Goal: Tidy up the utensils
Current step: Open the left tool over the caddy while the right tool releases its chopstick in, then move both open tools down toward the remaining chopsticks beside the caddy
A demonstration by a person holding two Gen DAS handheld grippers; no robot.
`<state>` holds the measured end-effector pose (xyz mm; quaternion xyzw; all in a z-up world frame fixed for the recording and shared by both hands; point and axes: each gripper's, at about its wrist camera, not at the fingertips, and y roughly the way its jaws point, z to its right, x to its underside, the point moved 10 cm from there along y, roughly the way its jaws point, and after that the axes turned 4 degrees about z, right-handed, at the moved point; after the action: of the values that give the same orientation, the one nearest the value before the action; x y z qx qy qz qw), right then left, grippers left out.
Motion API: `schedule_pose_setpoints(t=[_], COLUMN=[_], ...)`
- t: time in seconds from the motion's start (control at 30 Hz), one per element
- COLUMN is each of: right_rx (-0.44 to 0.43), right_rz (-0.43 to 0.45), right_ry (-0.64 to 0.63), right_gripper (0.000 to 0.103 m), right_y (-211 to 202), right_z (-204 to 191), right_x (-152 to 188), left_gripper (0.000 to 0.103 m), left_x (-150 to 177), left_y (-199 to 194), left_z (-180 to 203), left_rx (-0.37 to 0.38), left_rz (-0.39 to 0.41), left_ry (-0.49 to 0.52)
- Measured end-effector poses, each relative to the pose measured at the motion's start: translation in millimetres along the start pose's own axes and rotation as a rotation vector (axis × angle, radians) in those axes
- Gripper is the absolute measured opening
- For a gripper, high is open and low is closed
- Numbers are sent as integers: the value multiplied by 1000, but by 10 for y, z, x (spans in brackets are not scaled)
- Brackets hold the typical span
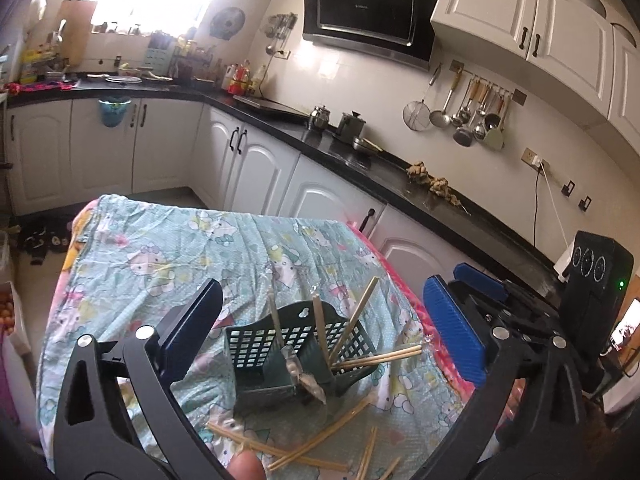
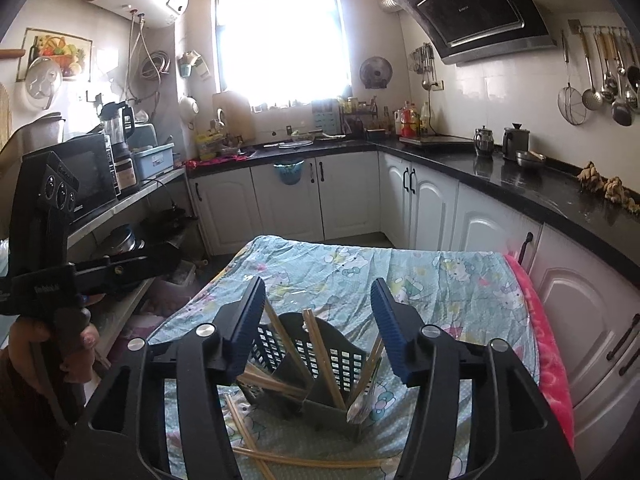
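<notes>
Chopsticks of pale wood (image 1: 352,322) standing and leaning in a dark green slotted plastic utensil caddy (image 1: 292,352), seen from the left wrist straight ahead between the fingers of the left gripper (image 1: 320,328); jaws spread wide, nothing held, probably released for the next pick. More loose chopsticks (image 1: 316,440) scattered on the cartoon-print turquoise cloth (image 1: 160,256) just below the fingers, likely awaiting collection. From the right wrist, same caddy (image 2: 316,364) directly ahead of the right gripper (image 2: 318,320); jaws parted, clasping nothing, sticks (image 2: 320,352) rising between them untouched. Wrapped metal spoon (image 2: 362,398) propped in the nearer compartment. Stray sticks (image 2: 304,460) lying below, still to be sorted.
</notes>
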<state>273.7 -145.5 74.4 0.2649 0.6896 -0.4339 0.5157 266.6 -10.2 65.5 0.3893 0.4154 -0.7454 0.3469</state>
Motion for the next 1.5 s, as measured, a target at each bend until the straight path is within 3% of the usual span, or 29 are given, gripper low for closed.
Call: schedule_pose_setpoints(t=[0.37, 0.9, 1.5], right_rx=[-9, -24, -29], right_rz=[27, 24, -48], right_ry=[-37, -72, -84], right_gripper=[66, 68, 68], right_y=[-205, -339, -364], right_z=[-156, -369, -469], right_x=[9, 116, 529], left_gripper=[92, 92, 92], left_x=[32, 261, 726], left_y=[-218, -401, -449], left_z=[-42, -170, -358], left_rx=[-17, -39, -73], left_rz=[25, 18, -48], left_ry=[-5, -33, -82])
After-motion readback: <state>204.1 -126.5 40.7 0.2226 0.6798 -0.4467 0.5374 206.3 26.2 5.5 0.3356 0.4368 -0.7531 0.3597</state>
